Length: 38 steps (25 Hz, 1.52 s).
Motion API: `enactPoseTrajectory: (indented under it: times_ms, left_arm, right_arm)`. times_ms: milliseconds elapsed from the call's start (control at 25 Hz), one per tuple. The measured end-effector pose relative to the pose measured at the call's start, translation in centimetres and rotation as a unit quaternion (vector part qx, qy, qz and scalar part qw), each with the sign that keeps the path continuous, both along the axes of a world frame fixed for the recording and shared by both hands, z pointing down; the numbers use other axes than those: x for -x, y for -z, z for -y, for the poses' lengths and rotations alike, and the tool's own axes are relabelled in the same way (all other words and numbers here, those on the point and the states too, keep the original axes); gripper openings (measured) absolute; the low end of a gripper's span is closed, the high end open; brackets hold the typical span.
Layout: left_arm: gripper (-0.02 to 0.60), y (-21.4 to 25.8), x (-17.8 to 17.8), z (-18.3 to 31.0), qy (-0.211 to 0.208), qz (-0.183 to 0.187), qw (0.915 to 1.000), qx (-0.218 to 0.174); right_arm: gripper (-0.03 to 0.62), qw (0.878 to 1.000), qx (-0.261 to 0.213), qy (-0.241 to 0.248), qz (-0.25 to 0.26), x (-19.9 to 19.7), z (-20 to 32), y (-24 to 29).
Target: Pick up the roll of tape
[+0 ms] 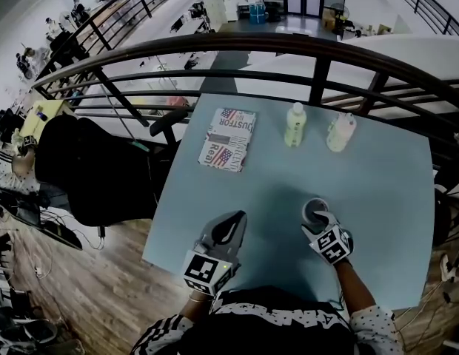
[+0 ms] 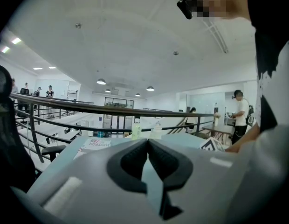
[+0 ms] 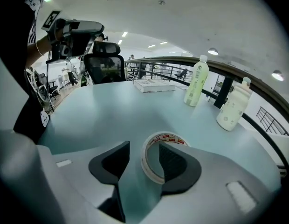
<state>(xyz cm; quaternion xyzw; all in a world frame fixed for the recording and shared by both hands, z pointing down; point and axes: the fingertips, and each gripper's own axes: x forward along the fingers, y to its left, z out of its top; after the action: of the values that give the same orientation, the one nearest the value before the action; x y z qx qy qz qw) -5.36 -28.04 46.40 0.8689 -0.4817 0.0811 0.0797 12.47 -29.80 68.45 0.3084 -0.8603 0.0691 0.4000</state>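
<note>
Though the head view hides it, right gripper wide, one jaw inside the single tape roll, apparently not pinching, two bottles beyond, left gripper closed, empty.

The left gripper and right gripper: grey shells, black fingers, marker cubes; black white-dotted sleeves.

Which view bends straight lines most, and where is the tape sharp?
Head view: the railing bows most; the tape is small and soft. Right gripper view: dark corners, yet the tape is sharp and close. Left gripper view: dark corners, a curved railing, no tape in sight.
</note>
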Motion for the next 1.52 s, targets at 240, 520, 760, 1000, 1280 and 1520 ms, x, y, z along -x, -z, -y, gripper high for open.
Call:
enactPoseTrajectory:
  times_ms: [240, 520, 760, 1000, 1280, 1520]
  left_arm:
    - [0.000, 0.0, 0.1, 0.3, 0.004, 0.001, 1.0000, -0.002]
    - [0.000, 0.2, 0.1, -0.1, 0.004, -0.002, 1.0000, 0.000]
    - [0.000, -0.2, 0.5, 0.3, 0.004, -0.005, 1.0000, 0.000]
    - [0.000, 0.4, 0.9, 0.0, 0.008, -0.007, 0.9999, -0.002]
    - [0.000, 0.4, 0.9, -0.2, 0.006, -0.008, 0.9999, -0.005]
    - [0.000, 0.7, 0.9, -0.3, 0.009, -0.009, 0.9999, -0.009]
  right_arm:
    - [0.207, 1.000, 0.006, 0.006, -0.006, 0.0, 0.4, -0.6]
    - [0.206, 1.000, 0.009, 0.003, -0.011, -0.3, 0.1, -0.6]
    - [0.145, 0.999, 0.021, 0.007, -0.025, 0.0, 0.5, -1.9]
    - [0.087, 0.999, 0.021, 0.011, -0.039, -0.1, 0.3, -1.8]
    - [0.057, 0.999, 0.020, 0.010, -0.039, 0.2, 0.2, -2.0]
    - [0.055, 0.999, 0.015, 0.001, -0.036, -0.3, 0.0, -1.4]
